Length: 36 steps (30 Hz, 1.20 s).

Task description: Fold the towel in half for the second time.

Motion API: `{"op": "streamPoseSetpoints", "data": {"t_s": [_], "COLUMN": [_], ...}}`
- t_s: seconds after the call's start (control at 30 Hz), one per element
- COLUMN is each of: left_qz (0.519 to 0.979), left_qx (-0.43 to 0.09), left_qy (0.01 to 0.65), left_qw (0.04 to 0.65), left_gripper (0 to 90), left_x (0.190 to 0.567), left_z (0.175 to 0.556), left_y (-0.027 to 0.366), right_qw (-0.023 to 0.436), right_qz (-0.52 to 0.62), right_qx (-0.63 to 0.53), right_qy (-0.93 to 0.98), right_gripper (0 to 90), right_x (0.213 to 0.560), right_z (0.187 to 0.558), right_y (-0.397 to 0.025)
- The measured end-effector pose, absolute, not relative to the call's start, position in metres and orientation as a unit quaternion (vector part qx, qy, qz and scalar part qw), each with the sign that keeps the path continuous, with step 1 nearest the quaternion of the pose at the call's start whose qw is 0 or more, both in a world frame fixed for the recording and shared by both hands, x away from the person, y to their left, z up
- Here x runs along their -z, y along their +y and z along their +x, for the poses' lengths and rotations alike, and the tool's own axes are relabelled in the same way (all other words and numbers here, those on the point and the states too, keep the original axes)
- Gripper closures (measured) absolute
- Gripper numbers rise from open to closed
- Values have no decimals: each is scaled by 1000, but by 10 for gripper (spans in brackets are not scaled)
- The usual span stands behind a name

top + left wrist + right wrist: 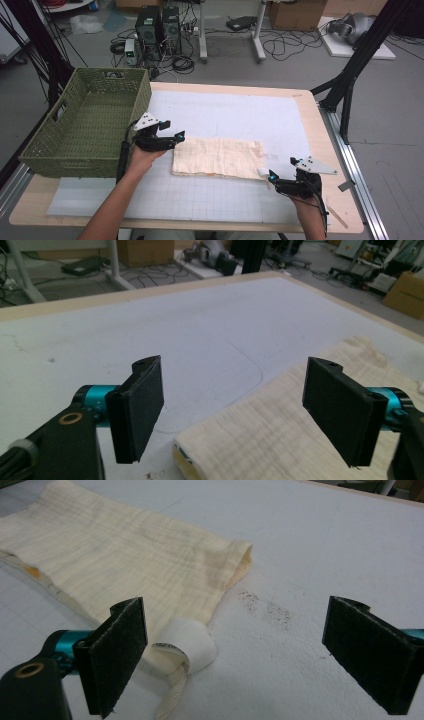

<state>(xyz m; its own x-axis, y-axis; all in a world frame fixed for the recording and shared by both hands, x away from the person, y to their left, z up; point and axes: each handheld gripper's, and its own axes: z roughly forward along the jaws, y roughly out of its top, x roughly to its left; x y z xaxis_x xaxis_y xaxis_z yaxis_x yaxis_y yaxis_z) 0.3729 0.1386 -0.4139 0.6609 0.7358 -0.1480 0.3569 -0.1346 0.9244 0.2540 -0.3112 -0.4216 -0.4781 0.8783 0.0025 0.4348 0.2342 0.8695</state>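
A folded cream cloth (218,158) lies flat on the white mat in the middle of the table. My left gripper (178,138) hovers at the cloth's left end with its jaws wide open and nothing between them. In the left gripper view, the cloth's folded edge (280,432) lies just beyond the left gripper (240,410). My right gripper (270,178) stands open at the cloth's near right corner. In the right gripper view, the right gripper (240,650) frames a white label (189,650) and a loose loop sticking out of the cloth (125,555).
A green woven basket (85,122) stands on the table's left side, close behind my left hand. The white gridded mat (230,115) covers most of the wooden tabletop. Dark specks (265,607) mark the mat right of the cloth. Cables and computers sit on the floor beyond.
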Motion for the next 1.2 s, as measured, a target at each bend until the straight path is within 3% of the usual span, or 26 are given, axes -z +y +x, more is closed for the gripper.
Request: {"op": "streamPoseSetpoints", "data": {"t_s": [0.43,0.8,1.07,1.2], "left_qz": [768,783,818,815], "left_qx": [-160,-169,-189,-182], "left_qy": [407,413,358,366], "left_qw": [467,433,408,412], "left_gripper": [353,526,804,834], "left_x": [441,450,450,450], "left_z": [387,392,386,386], "left_y": [134,129,118,119], "right_qw": [254,246,227,214], "right_qz": [445,447,453,460], "right_qx": [-426,-429,-416,-408], "right_qy": [746,745,755,759], "right_gripper": [101,101,101,101], "right_x": [424,426,427,426], "right_z": [253,260,282,303], "right_y": [-312,-310,-300,-292]}}
